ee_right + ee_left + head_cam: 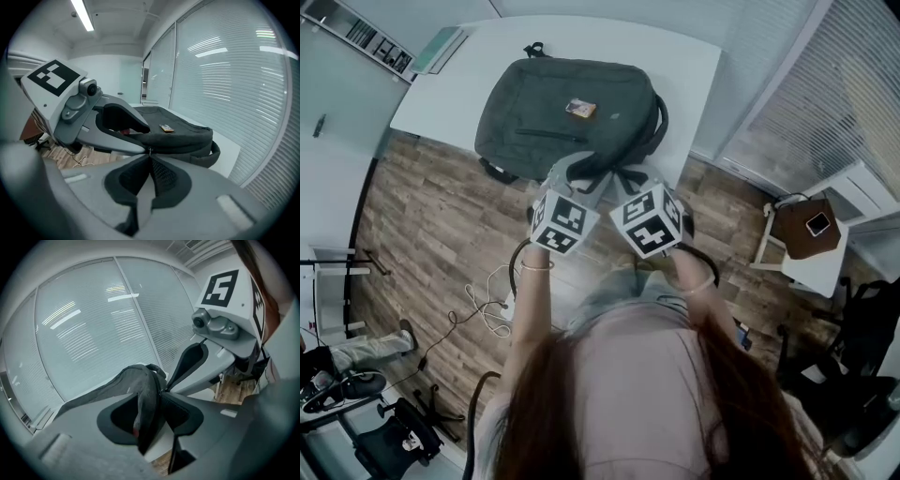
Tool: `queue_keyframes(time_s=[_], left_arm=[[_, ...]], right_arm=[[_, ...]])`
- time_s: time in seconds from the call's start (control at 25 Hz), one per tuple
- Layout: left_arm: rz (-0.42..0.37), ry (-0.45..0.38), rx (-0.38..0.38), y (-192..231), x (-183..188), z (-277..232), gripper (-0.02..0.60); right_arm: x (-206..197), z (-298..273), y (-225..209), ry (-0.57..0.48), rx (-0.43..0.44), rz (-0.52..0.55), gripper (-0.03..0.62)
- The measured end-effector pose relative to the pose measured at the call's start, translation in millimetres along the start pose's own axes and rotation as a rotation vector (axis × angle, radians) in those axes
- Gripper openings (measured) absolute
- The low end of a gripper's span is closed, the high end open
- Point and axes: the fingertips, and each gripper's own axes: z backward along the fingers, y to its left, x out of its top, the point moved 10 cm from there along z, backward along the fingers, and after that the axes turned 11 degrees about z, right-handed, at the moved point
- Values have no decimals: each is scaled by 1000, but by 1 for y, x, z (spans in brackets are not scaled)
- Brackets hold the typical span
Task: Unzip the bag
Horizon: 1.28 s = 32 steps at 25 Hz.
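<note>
A dark grey backpack (567,117) lies flat on the white table (694,66), with a small orange tag (580,109) on top. Both grippers meet at its near edge. My left gripper (572,171) has a fold of the bag's fabric (140,390) between its jaws (157,401), and the pads press against it. My right gripper (623,178) is shut (150,157), its tips pinching the small metal zipper pull (149,151) at the bag's edge (183,136). The left gripper's fingers (129,122) sit right beside the pull.
The table's near edge is right under the grippers, with wood floor below. Cables (483,300) trail on the floor at left. A small white stand with a brown bag (806,230) is at right. Window blinds (234,70) run behind the table.
</note>
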Motion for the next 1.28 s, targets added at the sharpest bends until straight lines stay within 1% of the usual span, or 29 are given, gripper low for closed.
queue_keyframes(time_s=[0.08, 0.16, 0.28, 0.44, 0.64, 0.84, 1.0, 1.28], left_arm=[[-13, 1, -22, 1, 2, -1, 159], [-37, 8, -46, 2, 4, -3, 126], [-55, 15, -74, 4, 5, -6, 100], [-33, 13, -112, 8, 5, -9, 84], [-3, 17, -165, 17, 5, -8, 80], [23, 5, -199, 20, 4, -9, 78], [74, -1, -241, 25, 5, -12, 78], [108, -11, -285, 29, 4, -13, 77]], right_arm=[[1, 1, -1, 9, 0, 8, 9], [3, 1, -3, 14, -1, 8, 9], [4, 0, -5, 20, -8, 11, 9], [1, -1, -12, 21, -9, -17, 9], [1, -1, -22, 35, -39, -44, 9], [-3, -1, -26, 19, -55, -80, 9], [-7, 0, -35, 13, -77, -120, 9], [-9, 1, -46, 25, -120, -130, 9]])
